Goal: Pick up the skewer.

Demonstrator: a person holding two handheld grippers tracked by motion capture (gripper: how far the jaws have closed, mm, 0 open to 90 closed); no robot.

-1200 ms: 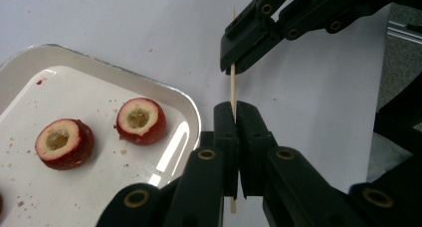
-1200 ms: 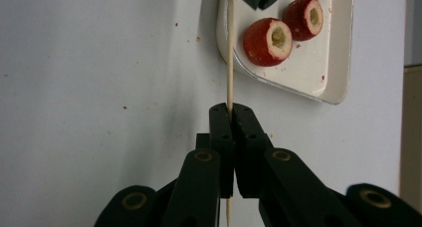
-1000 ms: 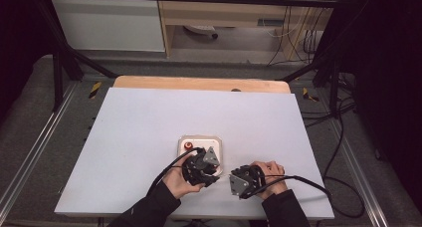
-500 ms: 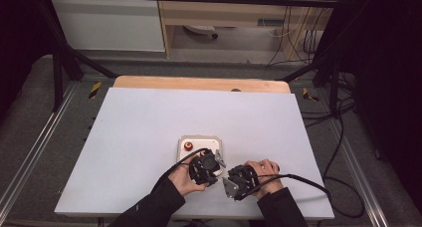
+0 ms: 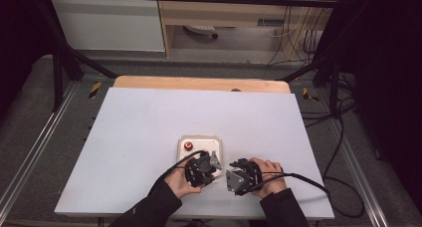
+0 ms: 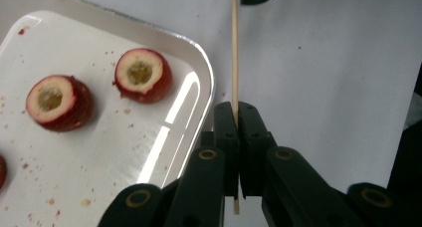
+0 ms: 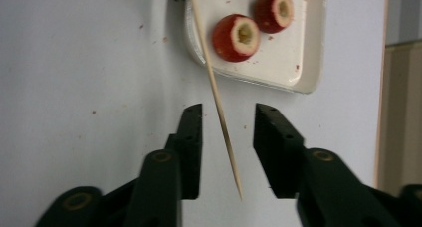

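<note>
A thin wooden skewer (image 6: pixel 235 62) is clamped between the jaws of my left gripper (image 6: pixel 238 118), which is shut on it just right of a white tray (image 6: pixel 201 67). Two cored red fruit halves (image 6: pixel 143 75) (image 6: pixel 58 102) lie on that tray, cut faces up. In the right gripper view the skewer (image 7: pixel 215 95) slants down between the jaws of my right gripper (image 7: pixel 228 118), which is open around its pointed end. From above, both grippers (image 5: pixel 201 168) (image 5: pixel 240 176) sit side by side near the table's front edge, below the tray (image 5: pixel 215 140).
The white table (image 5: pixel 149 122) stretches wide around the tray, with a wooden strip (image 5: pixel 199 83) along its far edge. Black cables (image 5: pixel 308 179) trail from the grippers to the right. Dark frame legs and a cabinet stand behind the table.
The two grippers have drawn closer together in front of the tray, the right one moving left toward the left one.
</note>
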